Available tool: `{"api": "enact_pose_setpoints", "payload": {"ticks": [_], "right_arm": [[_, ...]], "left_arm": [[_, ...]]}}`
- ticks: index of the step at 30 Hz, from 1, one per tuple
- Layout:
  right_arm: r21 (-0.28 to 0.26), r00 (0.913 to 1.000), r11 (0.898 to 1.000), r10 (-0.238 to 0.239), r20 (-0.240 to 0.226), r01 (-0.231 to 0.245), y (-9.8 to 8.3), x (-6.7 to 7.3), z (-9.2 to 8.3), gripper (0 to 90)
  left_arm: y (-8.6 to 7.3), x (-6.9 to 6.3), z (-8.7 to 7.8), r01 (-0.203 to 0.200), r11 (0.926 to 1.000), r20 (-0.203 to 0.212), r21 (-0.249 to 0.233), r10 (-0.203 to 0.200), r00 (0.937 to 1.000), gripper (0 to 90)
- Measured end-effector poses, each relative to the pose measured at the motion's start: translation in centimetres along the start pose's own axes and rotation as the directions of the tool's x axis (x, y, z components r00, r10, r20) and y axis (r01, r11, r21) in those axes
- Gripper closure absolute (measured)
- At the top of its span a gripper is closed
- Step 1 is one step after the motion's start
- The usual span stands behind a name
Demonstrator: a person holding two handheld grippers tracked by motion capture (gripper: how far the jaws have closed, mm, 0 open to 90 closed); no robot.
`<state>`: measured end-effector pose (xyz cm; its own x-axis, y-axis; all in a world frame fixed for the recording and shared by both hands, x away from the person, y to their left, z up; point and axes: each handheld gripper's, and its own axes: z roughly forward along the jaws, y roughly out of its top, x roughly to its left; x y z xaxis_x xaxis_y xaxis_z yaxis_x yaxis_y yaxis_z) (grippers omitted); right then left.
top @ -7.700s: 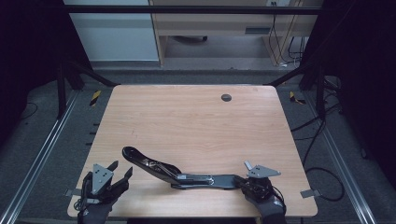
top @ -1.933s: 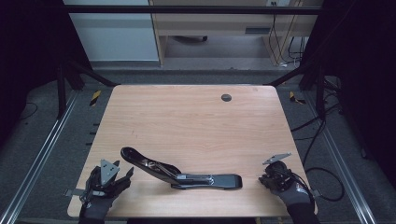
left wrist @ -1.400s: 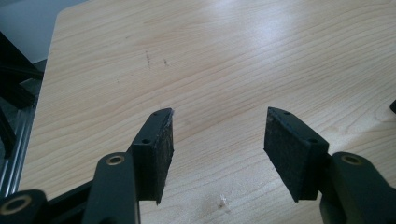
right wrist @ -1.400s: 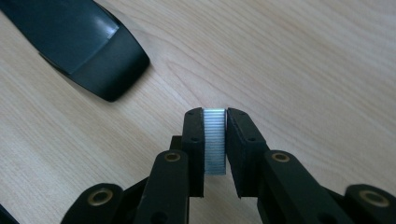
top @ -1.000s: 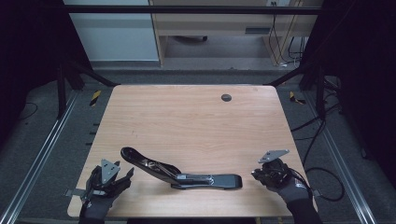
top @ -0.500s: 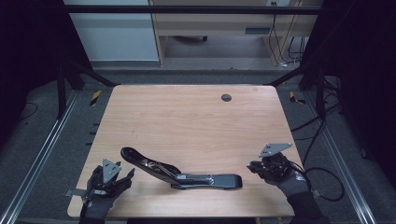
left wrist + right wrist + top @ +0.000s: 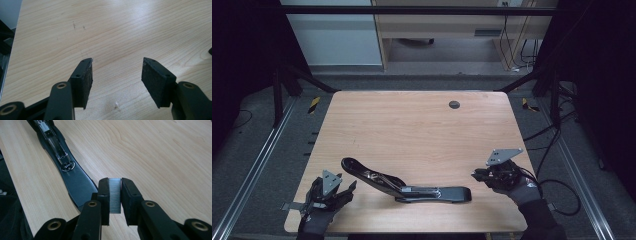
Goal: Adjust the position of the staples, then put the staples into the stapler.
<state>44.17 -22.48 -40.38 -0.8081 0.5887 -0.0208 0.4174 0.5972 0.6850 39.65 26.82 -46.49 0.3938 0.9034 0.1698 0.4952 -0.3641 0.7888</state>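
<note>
Between the right gripper's [image 7: 115, 195] pads, a ridged silvery staple strip [image 7: 115, 196].

in the right gripper view we get the stapler [image 7: 75, 180] cut off at the top edge, its near end hidden behind the jaws. the strip of staples [image 7: 115, 195] is part covered by the pads. the left gripper [image 7: 346, 189] fingertips are too small to read in the high view.

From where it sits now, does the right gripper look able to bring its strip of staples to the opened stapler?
Probably yes. The right gripper is shut on the staple strip, just off the open stapler; bare table lies between them and the left gripper sits well aside.
</note>
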Motion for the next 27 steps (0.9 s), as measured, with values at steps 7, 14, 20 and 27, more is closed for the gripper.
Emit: {"api": "enact_pose_setpoints", "payload": {"ticks": [7, 14, 20, 27], "right_arm": [[0.001, 0.9995, 1.000, -0.028, -0.018, 0.028, 1.0, 0.2, 0.1, 78.2], [-0.006, 0.9981, 0.998, -0.057, -0.024, 0.057, 2.0, 0.4, -0.1, 78.1], [-0.022, 0.9940, 0.995, -0.099, -0.046, 0.098, 3.3, 0.8, -0.1, 78.0], [-0.027, 0.9849, 0.988, -0.155, -0.077, 0.153, 4.7, 1.5, 0.2, 78.1]], "left_arm": [[0.0, -0.1, 0.1, 0.001, 1.0000, 0.000, 0.000, -0.001, 1.0000, 41.8], [0.0, 0.0, 0.0, 0.002, 1.0000, 0.000, -0.002, -0.002, 1.0000, 41.8], [0.0, 0.1, 0.0, 0.005, 1.0000, -0.003, -0.003, -0.005, 1.0000, 41.7], [0.1, 0.0, -0.1, 0.004, 1.0000, 0.000, -0.007, -0.004, 1.0000, 41.6]]}}
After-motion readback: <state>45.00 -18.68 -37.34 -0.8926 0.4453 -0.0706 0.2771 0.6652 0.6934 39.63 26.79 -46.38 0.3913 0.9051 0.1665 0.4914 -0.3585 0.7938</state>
